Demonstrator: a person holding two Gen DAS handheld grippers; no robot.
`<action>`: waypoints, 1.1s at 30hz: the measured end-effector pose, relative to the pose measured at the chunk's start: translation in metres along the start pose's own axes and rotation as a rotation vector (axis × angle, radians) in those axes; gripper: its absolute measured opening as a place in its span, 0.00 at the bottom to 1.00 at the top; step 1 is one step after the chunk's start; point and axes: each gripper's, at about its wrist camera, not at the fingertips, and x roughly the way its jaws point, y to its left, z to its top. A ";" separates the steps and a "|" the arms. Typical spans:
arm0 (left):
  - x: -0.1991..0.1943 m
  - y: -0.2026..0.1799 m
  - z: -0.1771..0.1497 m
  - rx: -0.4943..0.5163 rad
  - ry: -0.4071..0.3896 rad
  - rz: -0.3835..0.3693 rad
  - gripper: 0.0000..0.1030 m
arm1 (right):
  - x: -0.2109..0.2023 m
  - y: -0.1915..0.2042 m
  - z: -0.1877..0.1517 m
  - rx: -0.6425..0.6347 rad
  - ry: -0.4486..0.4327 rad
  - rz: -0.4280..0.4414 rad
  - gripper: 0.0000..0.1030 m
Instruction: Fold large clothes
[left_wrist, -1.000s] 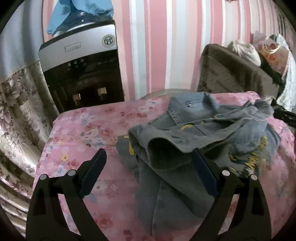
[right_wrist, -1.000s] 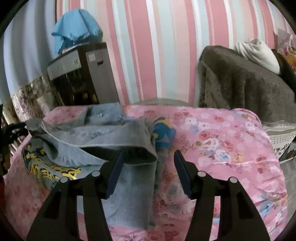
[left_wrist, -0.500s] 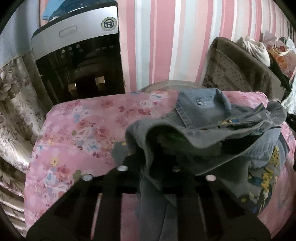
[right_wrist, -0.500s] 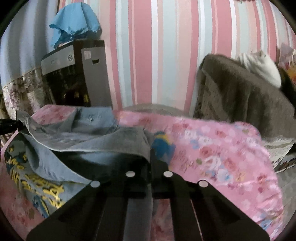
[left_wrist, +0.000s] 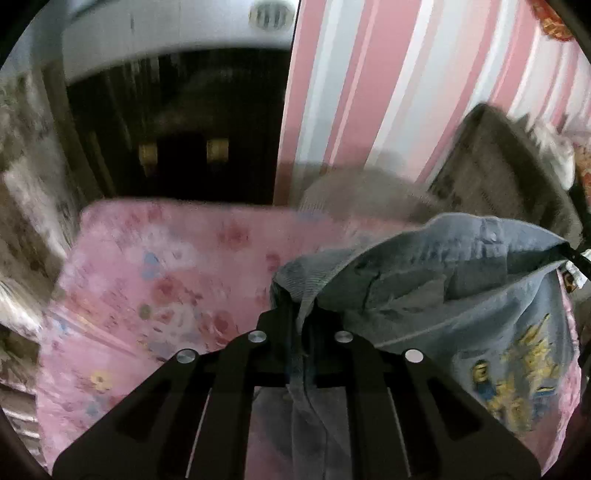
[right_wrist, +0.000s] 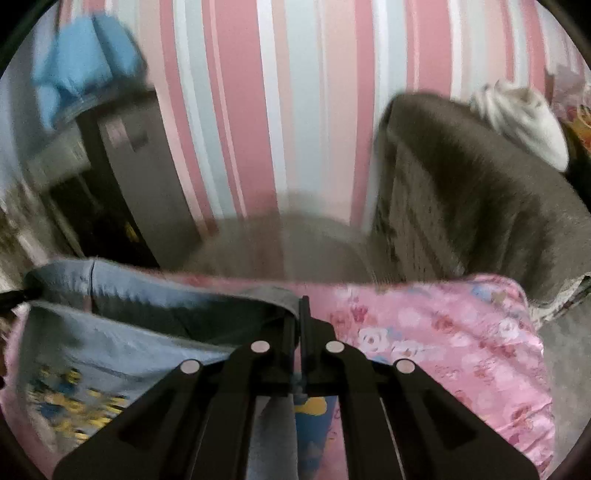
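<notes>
Left wrist view: left gripper (left_wrist: 301, 314) is clamped on a bunched edge of the faded blue denim jacket with yellow cartoon print (left_wrist: 461, 280); the jaws are together and cloth is wedged in the narrow slot between them. The jacket hangs in a slack span off to the right over the pink floral bedspread (left_wrist: 166, 280), with the printed panel drooping toward the bed. Denim looks heavy and stiff, with thick seams; the fabric tail trails down under the gripper. The frame is motion-blurred, so fine detail is unreliable.

Risks from here: the bite looks shallow and sits on a thick rolled seam, so weight plus a fast swing could pull it out. The hanging lower panel may drag on the bedspread and fold under itself, giving a crooked crease. The black and silver water dispenser (left_wrist: 177, 110) stands just beyond the far edge of the bed, so a wide sweep could clip it.

Right wrist view: right gripper (right_wrist: 300, 317) is also closed tight on a denim edge, a grey-blue fold pinched at the tips. The jacket spans off to the left, and a dark open pocket between its layers suggests they are not flat. The bedspread here is soft, quilted and slightly glossy, so likely slippery; the jacket could slide on landing. The brown textured fabric-covered armchair (right_wrist: 480, 206) is beyond the bed at right, with a white bundled cloth (right_wrist: 521, 118) on top.

Risk: uneven tension between the two grips would skew the fold line.
</notes>
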 end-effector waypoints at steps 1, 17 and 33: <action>0.011 -0.001 -0.003 0.002 0.027 0.008 0.09 | 0.014 0.003 -0.003 -0.009 0.024 -0.012 0.03; -0.043 -0.014 -0.017 0.025 -0.112 0.033 0.96 | -0.031 -0.014 -0.037 -0.009 -0.069 0.121 0.56; 0.012 -0.029 -0.059 0.144 -0.013 0.043 0.31 | 0.015 0.004 -0.071 -0.169 0.022 0.091 0.34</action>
